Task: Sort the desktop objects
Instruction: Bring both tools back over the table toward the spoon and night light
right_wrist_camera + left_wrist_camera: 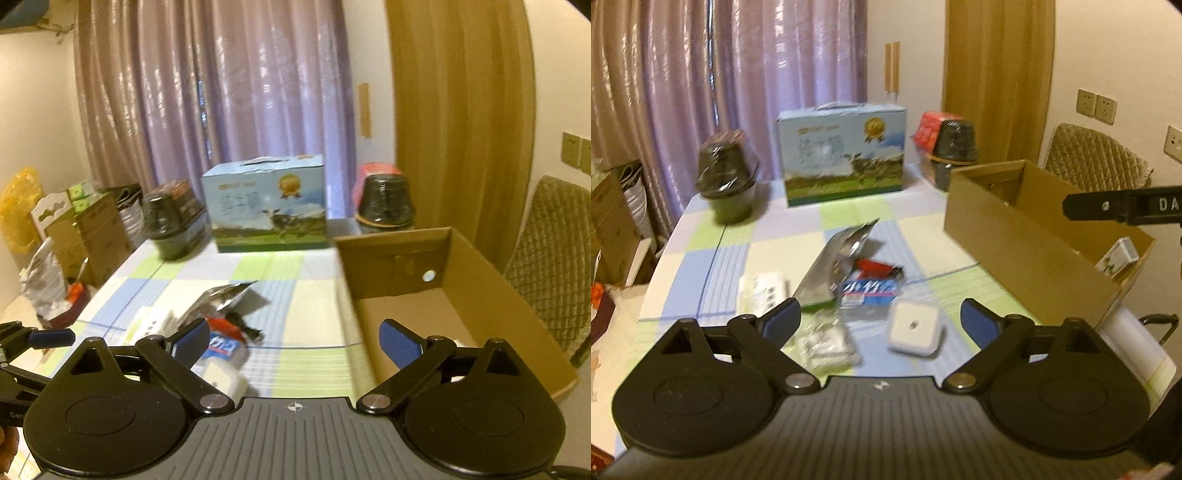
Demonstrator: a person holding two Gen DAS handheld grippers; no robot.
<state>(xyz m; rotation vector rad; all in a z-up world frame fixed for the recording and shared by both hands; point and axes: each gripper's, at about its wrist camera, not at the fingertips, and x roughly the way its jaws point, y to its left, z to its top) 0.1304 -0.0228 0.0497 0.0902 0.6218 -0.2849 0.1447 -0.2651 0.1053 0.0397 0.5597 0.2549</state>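
My left gripper (881, 319) is open and empty, hovering over a cluster on the checked tablecloth: a white square charger (915, 328), a clear plastic bag (827, 341), a blue packet (868, 291), a red lighter (877, 266), a silver foil pouch (836, 260) and a white pack (761, 291). The open cardboard box (1027, 254) stands to the right and holds a small card pack (1117, 255). My right gripper (295, 341) is open and empty, raised over the box's left wall (360, 332), with the charger (225, 378) and lighter (226, 326) lower left.
A blue milk carton box (842, 155) stands at the table's far side between two wrapped black pots (726, 177) (955, 142). A quilted chair (550, 258) is behind the cardboard box. Boxes and bags (77, 229) crowd the floor on the left.
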